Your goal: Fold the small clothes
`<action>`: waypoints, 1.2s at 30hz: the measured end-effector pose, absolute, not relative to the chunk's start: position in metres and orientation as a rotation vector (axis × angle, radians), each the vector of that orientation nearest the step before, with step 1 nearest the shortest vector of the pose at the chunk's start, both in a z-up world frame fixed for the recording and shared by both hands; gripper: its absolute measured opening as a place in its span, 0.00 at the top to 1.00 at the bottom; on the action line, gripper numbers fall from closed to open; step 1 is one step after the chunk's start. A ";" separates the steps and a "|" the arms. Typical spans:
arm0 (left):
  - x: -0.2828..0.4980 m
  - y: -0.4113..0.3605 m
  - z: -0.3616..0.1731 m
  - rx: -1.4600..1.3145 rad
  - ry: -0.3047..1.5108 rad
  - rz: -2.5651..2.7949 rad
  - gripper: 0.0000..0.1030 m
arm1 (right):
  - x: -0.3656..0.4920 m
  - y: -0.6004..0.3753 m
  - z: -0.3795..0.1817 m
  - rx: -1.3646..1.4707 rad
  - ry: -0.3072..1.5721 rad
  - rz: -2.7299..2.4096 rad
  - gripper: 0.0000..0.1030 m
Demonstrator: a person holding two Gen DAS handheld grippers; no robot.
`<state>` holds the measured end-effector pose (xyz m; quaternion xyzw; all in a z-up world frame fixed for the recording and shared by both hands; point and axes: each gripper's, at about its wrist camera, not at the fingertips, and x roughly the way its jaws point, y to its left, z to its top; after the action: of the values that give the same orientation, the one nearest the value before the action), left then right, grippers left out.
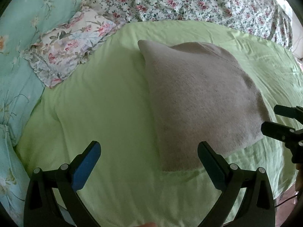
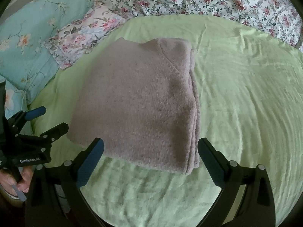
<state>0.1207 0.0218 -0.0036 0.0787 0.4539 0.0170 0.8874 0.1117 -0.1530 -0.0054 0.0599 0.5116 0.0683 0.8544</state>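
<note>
A grey-pink fuzzy garment (image 2: 136, 102) lies folded into a thick rectangle on the light green bed sheet (image 2: 236, 94). Its stacked layers show along its right edge. It also shows in the left wrist view (image 1: 198, 98). My right gripper (image 2: 150, 151) is open and empty, its jaws wide apart just above the garment's near edge. My left gripper (image 1: 149, 155) is open and empty, over the sheet at the garment's near left corner. The left gripper also shows in the right wrist view (image 2: 49, 121), and the right gripper shows in the left wrist view (image 1: 274, 119).
A teal floral pillow (image 1: 24, 43) and a smaller ruffled floral pillow (image 1: 70, 43) lie at the far left. A white floral quilt (image 1: 189, 0) runs along the back. The green sheet spreads to the right of the garment.
</note>
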 end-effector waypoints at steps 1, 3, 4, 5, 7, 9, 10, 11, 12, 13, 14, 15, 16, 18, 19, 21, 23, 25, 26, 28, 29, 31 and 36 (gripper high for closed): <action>0.121 0.022 -0.003 0.164 0.942 0.035 0.01 | 0.112 -0.153 -0.005 0.127 1.077 0.143 0.03; 0.122 0.023 -0.003 0.161 0.940 0.037 0.01 | 0.113 -0.153 -0.006 0.127 1.080 0.142 0.03; 0.123 0.023 -0.003 0.161 0.940 0.037 0.01 | 0.113 -0.153 -0.006 0.127 1.081 0.140 0.03; 0.124 0.023 -0.004 0.161 0.940 0.038 0.01 | 0.114 -0.152 -0.006 0.127 1.082 0.140 0.03; 0.124 0.022 -0.004 0.161 0.938 0.041 0.01 | 0.114 -0.152 -0.006 0.127 1.082 0.139 0.03; 0.124 0.022 -0.004 0.161 0.936 0.042 0.01 | 0.116 -0.153 -0.006 0.127 1.084 0.141 0.03; 0.124 0.022 -0.004 0.160 0.937 0.041 0.01 | 0.116 -0.153 -0.006 0.129 1.085 0.139 0.03; 0.125 0.022 -0.004 0.158 0.937 0.039 0.01 | 0.116 -0.153 -0.006 0.132 1.085 0.140 0.03; 0.125 0.022 -0.004 0.158 0.938 0.038 0.01 | 0.116 -0.154 -0.007 0.133 1.085 0.141 0.03; 0.125 0.022 -0.003 0.158 0.938 0.039 0.01 | 0.117 -0.153 -0.007 0.133 1.086 0.141 0.03; 0.124 0.021 -0.003 0.157 0.939 0.040 0.01 | 0.117 -0.154 -0.007 0.132 1.086 0.141 0.03; 0.125 0.021 -0.003 0.156 0.939 0.039 0.01 | 0.117 -0.154 -0.007 0.132 1.085 0.141 0.03; 0.124 0.020 -0.003 0.155 0.939 0.041 0.01 | 0.117 -0.154 -0.007 0.132 1.086 0.142 0.03; 0.124 0.020 -0.002 0.153 0.939 0.040 0.01 | 0.117 -0.153 -0.007 0.133 1.084 0.141 0.03; 0.123 0.019 -0.002 0.153 0.938 0.041 0.01 | 0.117 -0.153 -0.006 0.133 1.084 0.141 0.03; 0.123 0.019 -0.002 0.153 0.936 0.040 0.01 | 0.118 -0.154 -0.007 0.134 1.082 0.142 0.03; 0.123 0.018 -0.002 0.153 0.937 0.042 0.01 | 0.119 -0.154 -0.007 0.135 1.081 0.142 0.03; 0.123 0.018 -0.002 0.153 0.935 0.040 0.01 | 0.120 -0.154 -0.007 0.137 1.082 0.143 0.03; 0.122 0.017 -0.002 0.153 0.934 0.041 0.01 | 0.120 -0.153 -0.006 0.137 1.081 0.143 0.03; 0.122 0.017 -0.002 0.153 0.934 0.041 0.01 | 0.120 -0.153 -0.007 0.136 1.083 0.144 0.03; 0.122 0.017 -0.001 0.152 0.933 0.041 0.01 | 0.121 -0.152 -0.006 0.135 1.083 0.143 0.03; 0.122 0.017 -0.001 0.151 0.933 0.040 0.01 | 0.120 -0.151 -0.006 0.137 1.081 0.143 0.03; 0.122 0.015 0.001 0.153 0.932 0.038 0.01 | 0.120 -0.149 -0.004 0.141 1.073 0.137 0.03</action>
<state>0.1218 0.0152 0.0009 0.0735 0.4487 0.0182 0.8905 0.1197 -0.1485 -0.0038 0.0669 0.5103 0.0652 0.8549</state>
